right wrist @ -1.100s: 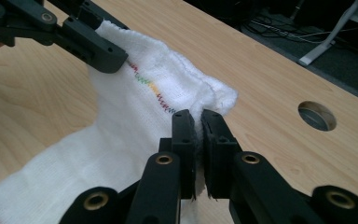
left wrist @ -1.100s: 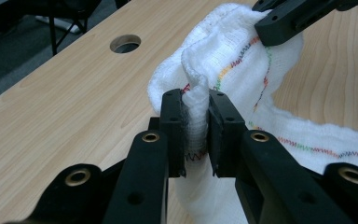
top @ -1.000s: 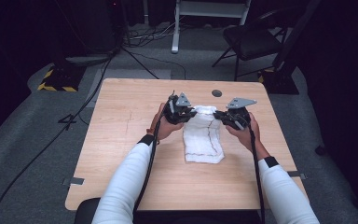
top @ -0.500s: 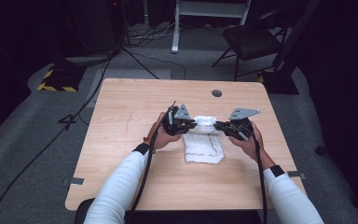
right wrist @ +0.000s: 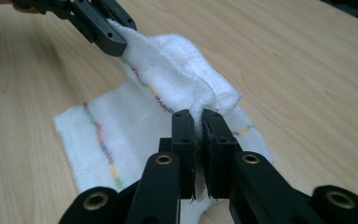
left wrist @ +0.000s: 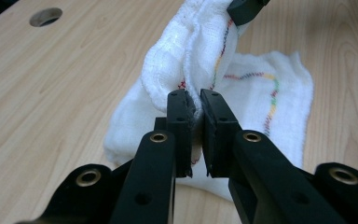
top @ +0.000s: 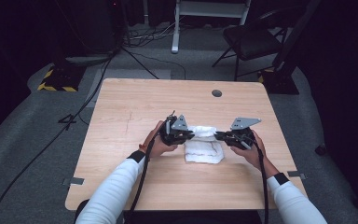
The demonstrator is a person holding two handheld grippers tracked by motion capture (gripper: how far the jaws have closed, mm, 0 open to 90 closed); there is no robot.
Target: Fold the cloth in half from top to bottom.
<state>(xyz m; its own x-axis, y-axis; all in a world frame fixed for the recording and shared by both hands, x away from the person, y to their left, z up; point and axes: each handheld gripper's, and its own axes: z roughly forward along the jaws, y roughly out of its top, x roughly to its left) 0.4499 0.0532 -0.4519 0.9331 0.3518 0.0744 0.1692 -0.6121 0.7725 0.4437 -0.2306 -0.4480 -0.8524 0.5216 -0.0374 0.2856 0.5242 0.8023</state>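
Observation:
A white cloth (top: 205, 148) with coloured stitched lines lies on the wooden table (top: 135, 102), partly folded over itself. My left gripper (top: 191, 135) is shut on the left end of the cloth's raised edge, pads pinching the fabric (left wrist: 198, 105). My right gripper (top: 218, 135) is shut on the right end of that same edge (right wrist: 199, 122). The edge hangs between the two grippers as a bunched ridge, a little above the flat lower layer (right wrist: 88, 140). The right gripper's tip (left wrist: 244, 9) shows at the top of the left gripper view. In the right gripper view the left gripper (right wrist: 107, 37) is at the upper left.
A round hole (top: 216, 93) sits near the table's far edge. Beyond the table stand a dark chair (top: 251, 42) and white desk legs (top: 175, 28). Cables (top: 98, 79) run across the grey floor by a yellow-black striped block (top: 56, 84). Bare wood surrounds the cloth.
Both hands have come toward the table's near side and lower, carrying the cloth's held edge over the flat part. The grippers now stand slightly farther apart.

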